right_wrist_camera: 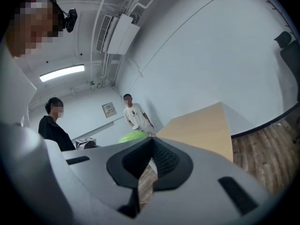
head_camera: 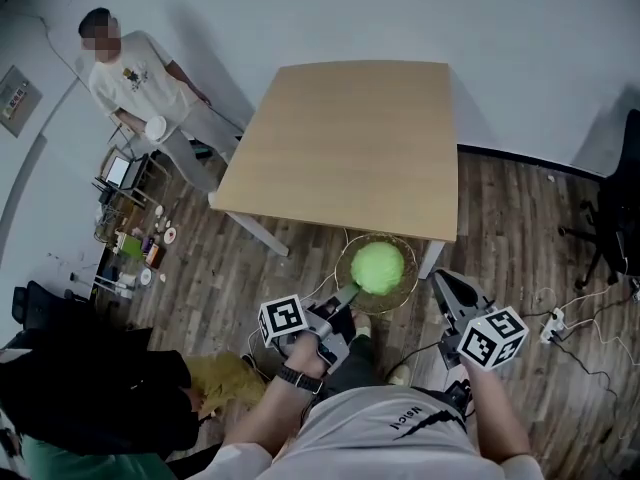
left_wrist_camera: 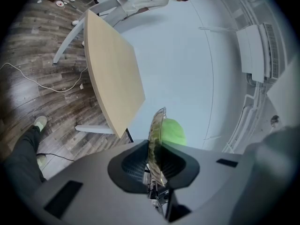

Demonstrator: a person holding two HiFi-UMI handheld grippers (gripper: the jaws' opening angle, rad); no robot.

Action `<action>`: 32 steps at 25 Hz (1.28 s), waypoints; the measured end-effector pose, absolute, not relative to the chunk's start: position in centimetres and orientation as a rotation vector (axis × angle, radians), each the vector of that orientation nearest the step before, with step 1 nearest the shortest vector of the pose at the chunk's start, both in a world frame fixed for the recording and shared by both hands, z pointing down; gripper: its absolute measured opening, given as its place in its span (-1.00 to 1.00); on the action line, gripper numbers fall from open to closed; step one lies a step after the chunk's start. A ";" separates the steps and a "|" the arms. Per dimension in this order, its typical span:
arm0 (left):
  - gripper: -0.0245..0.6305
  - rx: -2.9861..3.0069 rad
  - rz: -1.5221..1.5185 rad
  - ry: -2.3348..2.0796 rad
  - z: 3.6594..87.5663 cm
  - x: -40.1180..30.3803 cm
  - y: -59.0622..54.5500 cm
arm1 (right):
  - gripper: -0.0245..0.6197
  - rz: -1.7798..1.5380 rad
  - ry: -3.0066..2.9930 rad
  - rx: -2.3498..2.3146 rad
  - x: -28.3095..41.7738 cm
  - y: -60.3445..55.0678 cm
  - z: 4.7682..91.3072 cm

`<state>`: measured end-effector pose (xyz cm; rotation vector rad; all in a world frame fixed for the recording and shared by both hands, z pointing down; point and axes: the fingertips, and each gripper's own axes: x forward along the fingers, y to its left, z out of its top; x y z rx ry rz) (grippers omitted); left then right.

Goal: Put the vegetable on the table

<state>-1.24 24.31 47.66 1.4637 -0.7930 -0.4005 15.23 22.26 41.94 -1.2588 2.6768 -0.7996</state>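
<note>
Green and round, the vegetable sits in a wire basket that hangs at the near edge of the wooden table, over the floor rather than on the top. My left gripper pinches the basket's rim, pads clamped on the thin wire. In the left gripper view the rim stands edge-on and hides most of the vegetable. My right gripper holds nothing, tips pressed together, just right of the basket. Its view catches only a green sliver above my jaw
</note>
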 end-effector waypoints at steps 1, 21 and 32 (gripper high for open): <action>-0.76 1.463 -0.399 -0.790 47.8 -1.4 23.7 | -0.88 -0.802 2.678 -1.261 15.0 21.7 42.1; -0.76 1.531 -0.221 -0.694 52.4 -8.6 3.6 | -0.89 -0.846 2.587 -1.478 6.7 4.0 42.8; -0.76 1.506 -0.180 -0.656 56.9 -8.2 -4.0 | -0.88 -0.906 2.530 -1.552 6.9 -2.0 45.0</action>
